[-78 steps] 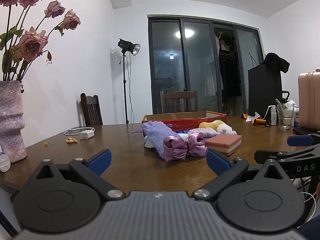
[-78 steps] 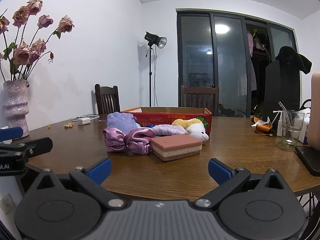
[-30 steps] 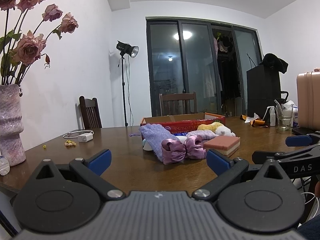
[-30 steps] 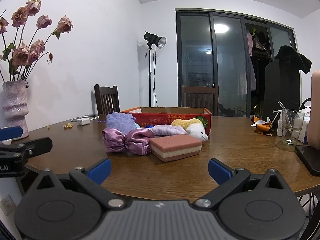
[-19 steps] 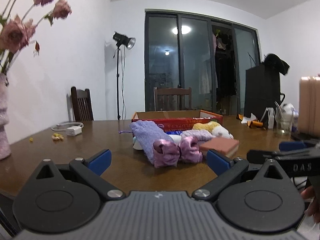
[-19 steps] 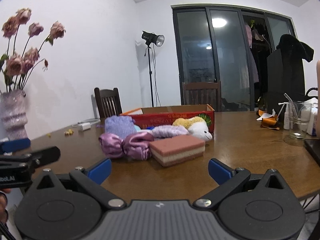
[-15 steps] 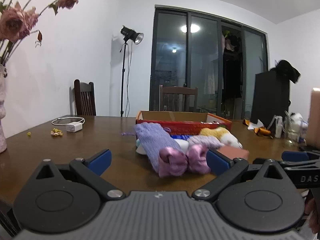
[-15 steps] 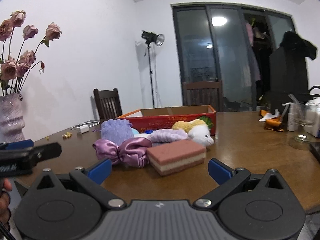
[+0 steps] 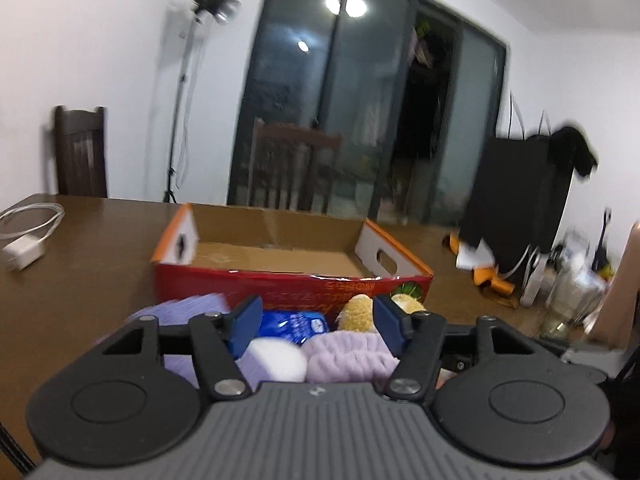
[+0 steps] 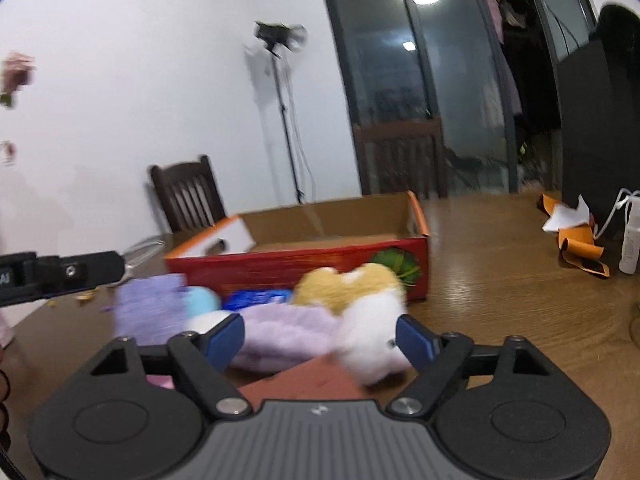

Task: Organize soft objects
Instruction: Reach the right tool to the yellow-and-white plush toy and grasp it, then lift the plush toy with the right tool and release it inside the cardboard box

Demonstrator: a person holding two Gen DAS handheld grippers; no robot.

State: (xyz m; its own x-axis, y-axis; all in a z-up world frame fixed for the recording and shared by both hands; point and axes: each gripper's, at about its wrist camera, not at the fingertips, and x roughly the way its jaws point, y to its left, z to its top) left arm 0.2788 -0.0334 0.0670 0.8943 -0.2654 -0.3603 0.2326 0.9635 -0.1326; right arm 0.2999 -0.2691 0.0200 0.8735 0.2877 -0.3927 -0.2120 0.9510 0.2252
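A pile of soft things lies on the brown table in front of an open red cardboard box (image 9: 280, 276) (image 10: 320, 260). My left gripper (image 9: 316, 322) is open above the pile, over a lilac fuzzy headband (image 9: 348, 356), a white ball (image 9: 276, 358), a blue packet (image 9: 294, 324) and a purple knit pouch (image 9: 188, 308). My right gripper (image 10: 320, 340) is open, close over the headband (image 10: 288, 328), a yellow-and-white plush (image 10: 360, 300) and a pink layered sponge (image 10: 308, 380). Both frames are blurred.
A white charger with cable (image 9: 24, 248) lies at the table's left. Orange scraps (image 10: 576, 240), a white bottle (image 10: 630, 248) and a glass (image 9: 568, 292) stand at the right. Chairs (image 10: 188, 196) and a light stand (image 10: 280, 112) stand behind the table.
Both grippers have moved forward and up over the table, from its near edge to right over the pile. The jaws have narrowed somewhat but stay open.
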